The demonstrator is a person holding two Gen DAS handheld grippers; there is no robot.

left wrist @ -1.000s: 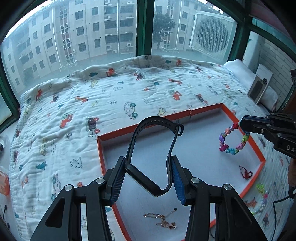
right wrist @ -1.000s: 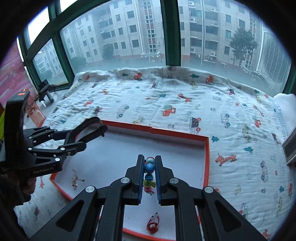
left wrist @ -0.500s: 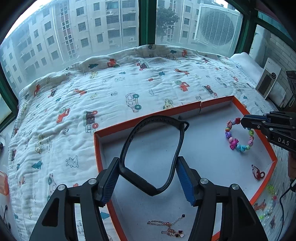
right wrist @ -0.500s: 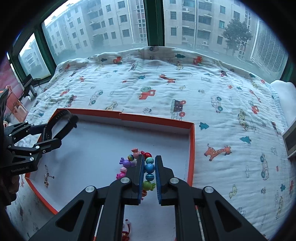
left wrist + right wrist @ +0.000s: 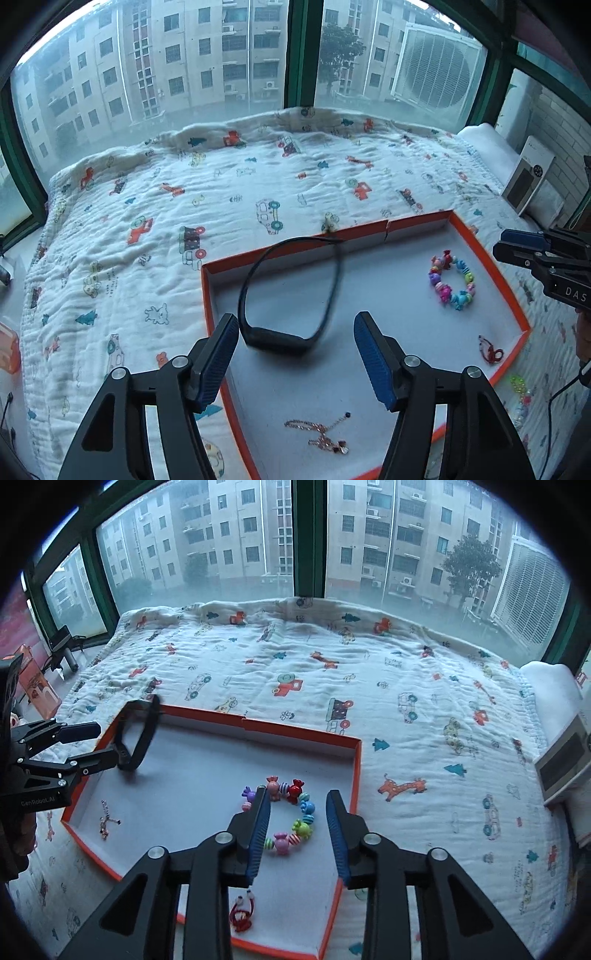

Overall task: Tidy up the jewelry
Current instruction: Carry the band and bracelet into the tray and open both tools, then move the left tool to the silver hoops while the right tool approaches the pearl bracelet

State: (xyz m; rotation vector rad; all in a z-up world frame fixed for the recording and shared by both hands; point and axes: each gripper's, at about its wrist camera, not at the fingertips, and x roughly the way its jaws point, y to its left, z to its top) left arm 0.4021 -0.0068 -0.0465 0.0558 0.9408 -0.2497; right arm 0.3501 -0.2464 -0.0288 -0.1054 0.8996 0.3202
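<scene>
Orange-rimmed tray (image 5: 511,291) on cartoon-print blanket (image 5: 147,206)

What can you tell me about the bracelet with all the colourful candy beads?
The colourful beaded bracelet is a closed ring of glossy, plastic-looking beads: striped candy shapes, little figures and round balls in red, pink, purple, blue, green and yellow. It lies flat on the white floor of the orange-rimmed tray, near its right wall. The open right gripper straddles it, one finger hiding part of the ring; whether they touch is unclear.
</scene>
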